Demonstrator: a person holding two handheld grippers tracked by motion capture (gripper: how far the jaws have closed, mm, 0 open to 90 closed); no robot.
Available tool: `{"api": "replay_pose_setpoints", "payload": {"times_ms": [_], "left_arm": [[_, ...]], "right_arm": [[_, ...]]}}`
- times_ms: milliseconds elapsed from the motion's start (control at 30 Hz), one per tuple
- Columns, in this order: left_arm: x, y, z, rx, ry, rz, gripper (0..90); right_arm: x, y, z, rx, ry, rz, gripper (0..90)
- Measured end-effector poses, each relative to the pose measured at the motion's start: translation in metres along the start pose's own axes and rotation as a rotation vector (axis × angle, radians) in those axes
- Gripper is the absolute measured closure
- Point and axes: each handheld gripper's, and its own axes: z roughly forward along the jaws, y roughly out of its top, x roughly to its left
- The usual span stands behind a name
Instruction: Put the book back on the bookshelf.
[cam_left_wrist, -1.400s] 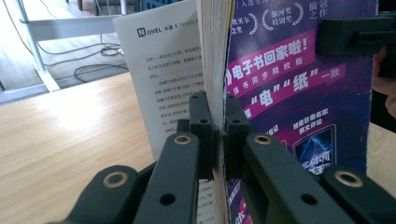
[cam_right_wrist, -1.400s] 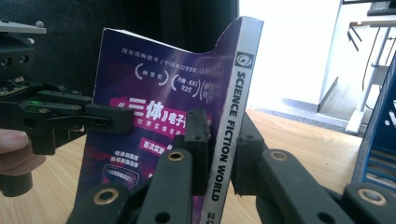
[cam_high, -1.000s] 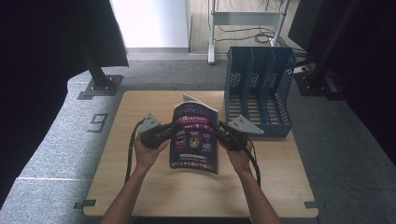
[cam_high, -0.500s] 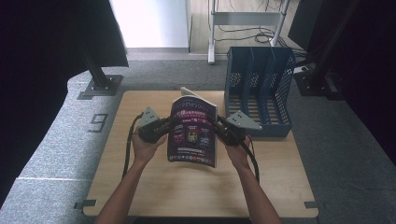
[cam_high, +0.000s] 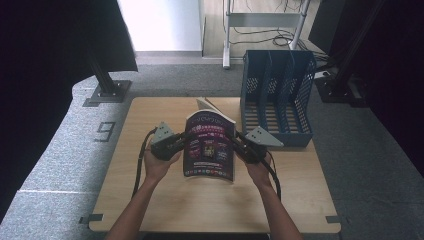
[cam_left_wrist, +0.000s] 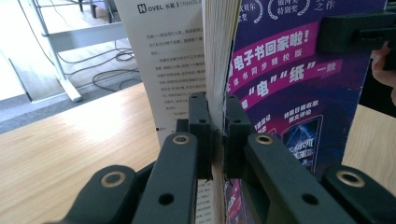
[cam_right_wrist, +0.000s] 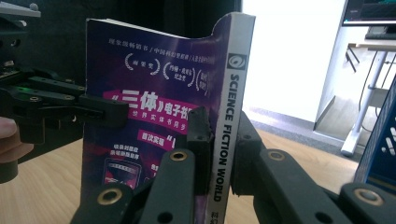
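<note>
A paperback book (cam_high: 209, 150) with a purple cover is held upright above the middle of the wooden table (cam_high: 150, 200). My left gripper (cam_high: 184, 141) is shut on its open page edge (cam_left_wrist: 218, 56), pads pressing on both sides. My right gripper (cam_high: 236, 145) is shut on the white spine (cam_right_wrist: 232, 116) lettered SCIENCE FICTION WORLD. In the left gripper view, my gripper (cam_left_wrist: 215, 100) clamps the pages, and a white inner flap (cam_left_wrist: 173, 60) of text hangs out to the left. The right gripper view has my gripper (cam_right_wrist: 220, 121) on the spine and the left gripper (cam_right_wrist: 56, 102) across the cover (cam_right_wrist: 149, 88).
A blue mesh file rack (cam_high: 277, 95) with upright dividers stands at the table's back right, close to the right gripper. Beyond the table are a metal desk frame (cam_high: 260, 20) with cables, a dark stand base (cam_high: 107, 90) and grey carpet.
The book has shifted only slightly between the grippers, rising a little and settling back. Both hands have stayed in about the same place, still clamped on it.
</note>
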Motion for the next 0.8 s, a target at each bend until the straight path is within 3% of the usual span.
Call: {"api": "replay_pose_setpoints", "payload": {"times_ms": [433, 667, 800], "left_arm": [[-0.003, -0.005, -0.005, -0.011, -0.004, -0.005, 83.1], [-0.002, -0.006, -0.006, -0.013, 0.007, -0.005, 78.0], [0.0, -0.006, -0.006, -0.019, 0.032, -0.011, 70.6]], "right_arm": [[0.002, -0.006, -0.012, -0.016, 0.029, 0.014, 81.1], [0.006, -0.008, -0.018, -0.021, 0.044, -0.004, 81.2], [0.008, -0.008, -0.021, -0.021, 0.055, -0.015, 81.3]]}}
